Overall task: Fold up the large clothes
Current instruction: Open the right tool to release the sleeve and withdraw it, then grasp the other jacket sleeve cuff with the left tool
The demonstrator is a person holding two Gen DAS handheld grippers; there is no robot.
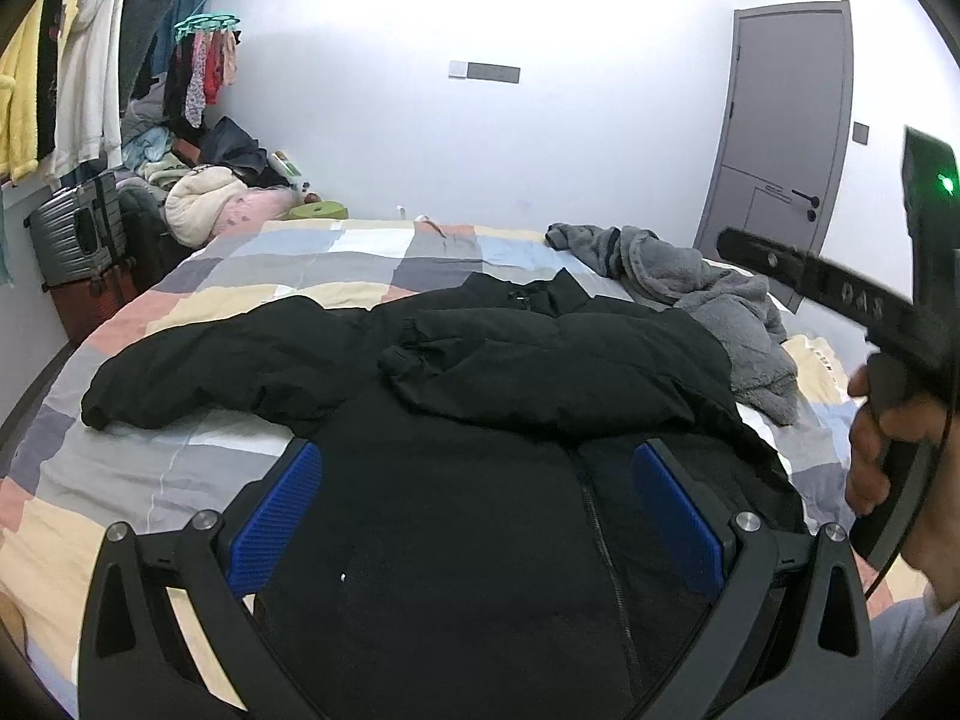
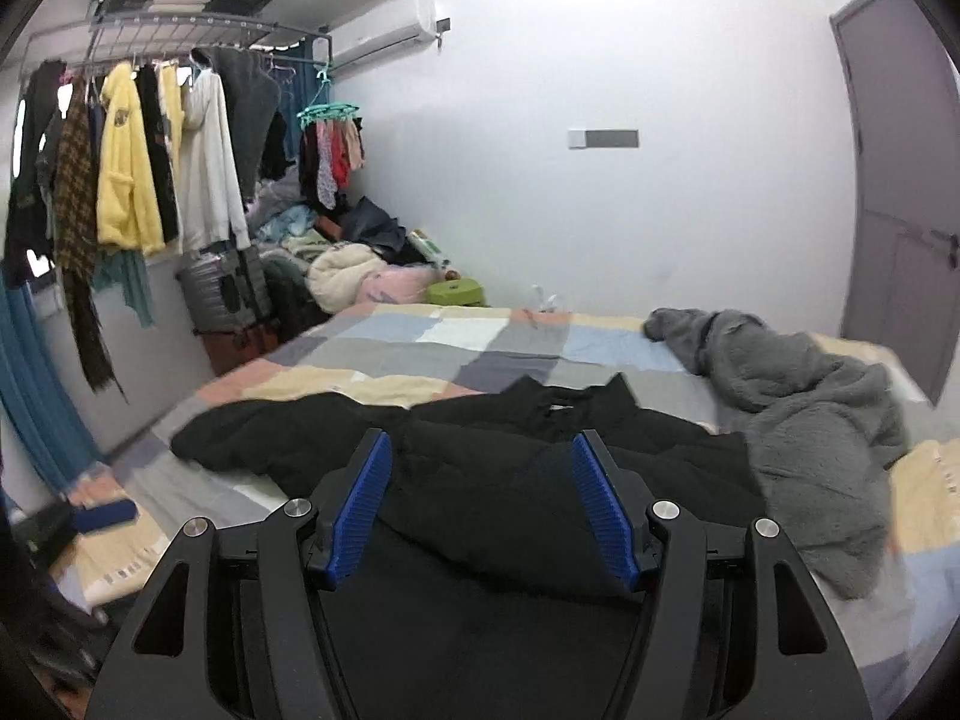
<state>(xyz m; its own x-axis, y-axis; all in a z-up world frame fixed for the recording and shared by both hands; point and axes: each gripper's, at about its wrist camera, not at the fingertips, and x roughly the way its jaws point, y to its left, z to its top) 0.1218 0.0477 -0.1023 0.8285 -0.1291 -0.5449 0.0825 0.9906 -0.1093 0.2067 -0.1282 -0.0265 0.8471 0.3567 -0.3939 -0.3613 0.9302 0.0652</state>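
A black zip jacket (image 1: 480, 372) lies spread on the checked bedspread (image 1: 180, 468). One sleeve is folded across its chest and the other stretches out to the left. My left gripper (image 1: 477, 456) hovers over the jacket's lower front, its blue pads (image 1: 276, 516) wide apart and gripping nothing. My right gripper (image 2: 481, 441) hangs above the same black jacket (image 2: 510, 480), open, with only cloth far below its pads. At the right edge of the left wrist view, a hand (image 1: 870, 450) holds the other gripper's handle.
A grey fleece garment (image 2: 798, 408) lies crumpled on the bed's right side, touching the jacket. Hanging clothes (image 2: 132, 168), a grey suitcase (image 2: 222, 294) and a heap of laundry (image 2: 348, 276) fill the far left corner. A grey door (image 1: 780, 138) stands at the right.
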